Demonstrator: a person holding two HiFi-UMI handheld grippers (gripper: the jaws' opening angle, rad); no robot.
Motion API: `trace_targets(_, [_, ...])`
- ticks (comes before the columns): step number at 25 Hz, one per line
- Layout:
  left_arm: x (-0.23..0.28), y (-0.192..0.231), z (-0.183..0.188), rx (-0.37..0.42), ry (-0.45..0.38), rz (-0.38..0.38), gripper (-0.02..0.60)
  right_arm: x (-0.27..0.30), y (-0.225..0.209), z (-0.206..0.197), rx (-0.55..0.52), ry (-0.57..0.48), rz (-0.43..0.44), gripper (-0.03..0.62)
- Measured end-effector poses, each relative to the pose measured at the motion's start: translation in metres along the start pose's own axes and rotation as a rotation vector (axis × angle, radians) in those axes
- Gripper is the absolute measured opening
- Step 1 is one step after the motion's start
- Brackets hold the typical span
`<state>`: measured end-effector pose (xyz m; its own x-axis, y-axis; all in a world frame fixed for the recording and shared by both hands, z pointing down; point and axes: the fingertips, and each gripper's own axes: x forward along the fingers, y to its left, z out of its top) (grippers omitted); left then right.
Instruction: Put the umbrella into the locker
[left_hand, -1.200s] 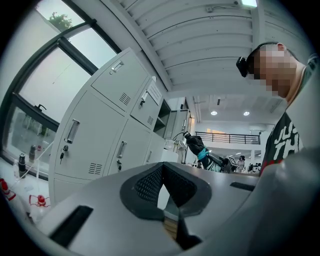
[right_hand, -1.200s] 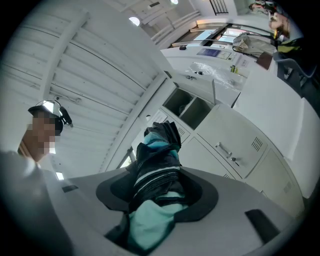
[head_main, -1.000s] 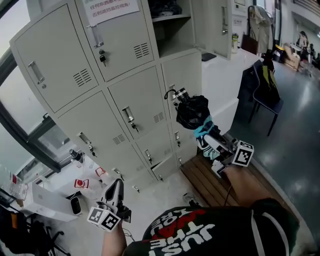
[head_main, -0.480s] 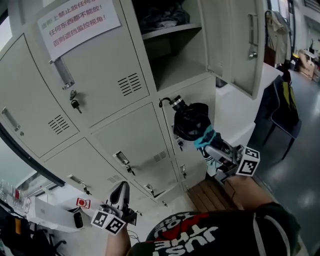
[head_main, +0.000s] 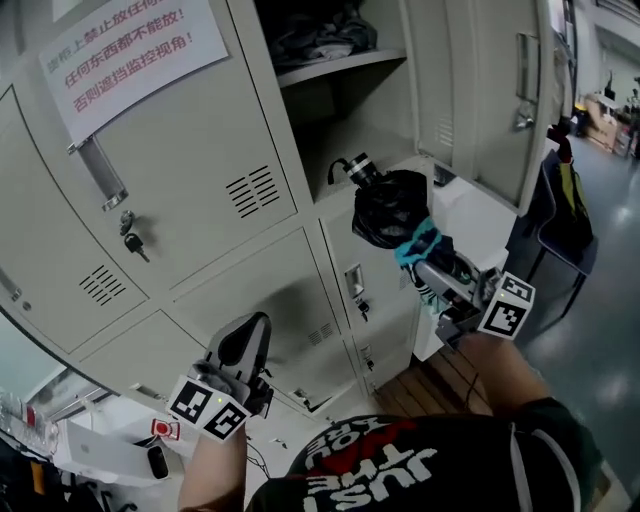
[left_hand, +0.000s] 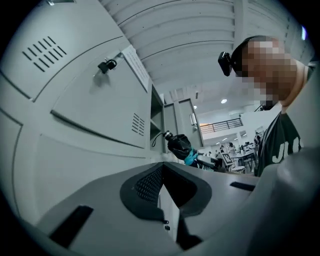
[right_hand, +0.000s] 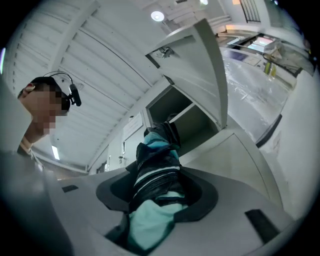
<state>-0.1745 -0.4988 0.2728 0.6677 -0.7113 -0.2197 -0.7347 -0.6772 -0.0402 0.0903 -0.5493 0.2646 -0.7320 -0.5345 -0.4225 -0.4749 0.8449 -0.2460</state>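
Right gripper is clamped on the folded black and teal umbrella, its 2 jaws pressing the bundle from either side. Left gripper hangs lower, in front of the closed locker doors, with its jaws together at the tips and nothing between them.

The umbrella is up in the air, out in front of the locker. Its handle and thin strap loop point up and left toward the open compartment, at the level of that compartment's lower edge but outside it. The compartment's door stands swung open to the right. Dark clothes lie on the shelf above. A paper notice with red print is stuck on the neighbouring door, and a key hangs in the lock below it.
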Motion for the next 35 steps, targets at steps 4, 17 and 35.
trace_targets(4, [0.025, 0.001, 0.04, 0.039, -0.038, -0.107, 0.008, 0.017, 0.02, 0.023, -0.107, -0.007, -0.081, 0.224])
trace_targets(17, [0.078, -0.014, 0.115, 0.089, -0.038, -0.258, 0.009, 0.071, 0.044, 0.086, -0.386, 0.082, -0.344, 0.224])
trace_targets(35, [0.153, -0.025, 0.134, 0.06, 0.1, -0.223, 0.009, 0.157, -0.055, 0.098, -0.466, 0.433, -0.535, 0.223])
